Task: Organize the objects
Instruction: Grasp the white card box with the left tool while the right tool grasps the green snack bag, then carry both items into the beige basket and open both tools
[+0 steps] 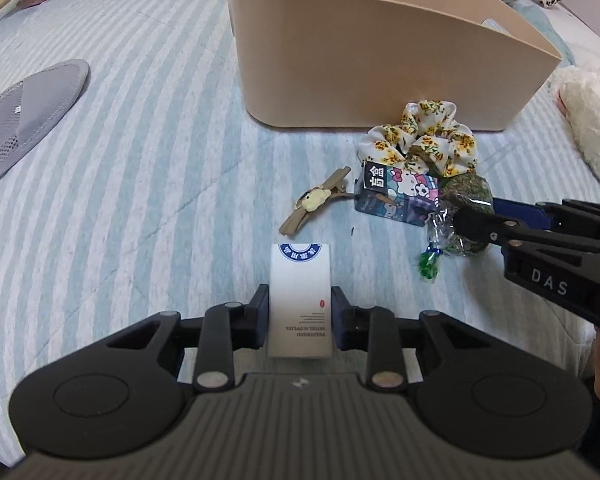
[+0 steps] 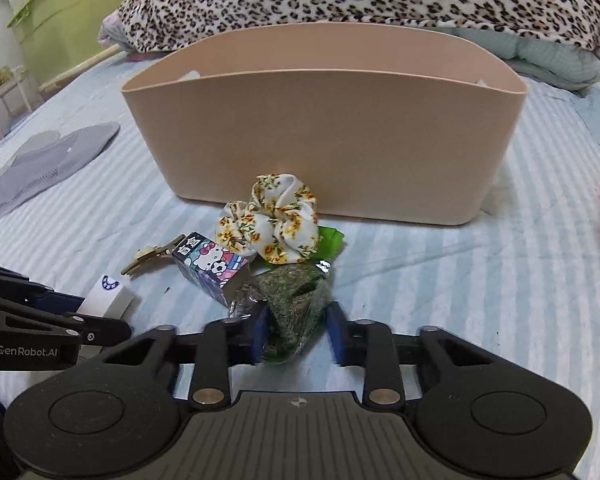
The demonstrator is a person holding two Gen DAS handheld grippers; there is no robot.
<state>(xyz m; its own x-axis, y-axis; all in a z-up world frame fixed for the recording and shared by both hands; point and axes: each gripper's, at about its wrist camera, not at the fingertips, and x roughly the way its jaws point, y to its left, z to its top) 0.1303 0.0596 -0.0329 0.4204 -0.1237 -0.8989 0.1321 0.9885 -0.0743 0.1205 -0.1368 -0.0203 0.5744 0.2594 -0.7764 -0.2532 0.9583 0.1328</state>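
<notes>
the left gripper (image 1: 300,300) had its fingers on either side of a small white box (image 1: 300,300) lying on the striped bedcover (image 1: 140,160), pads touching or nearly touching its sides, though a firm clamp could not be told. the right gripper (image 2: 296,322) straddled a clear bag of green dried stuff (image 2: 290,300), its left pad against the bag and a small gap at the right pad. just beyond lay a hello kitty box (image 2: 210,266), a floral scrunchie (image 2: 274,222) and a brown hair clip (image 1: 314,202), all in front of the beige bin (image 2: 320,144).

Open bedspread (image 1: 140,160) left of bin (image 1: 360,60)
</notes>
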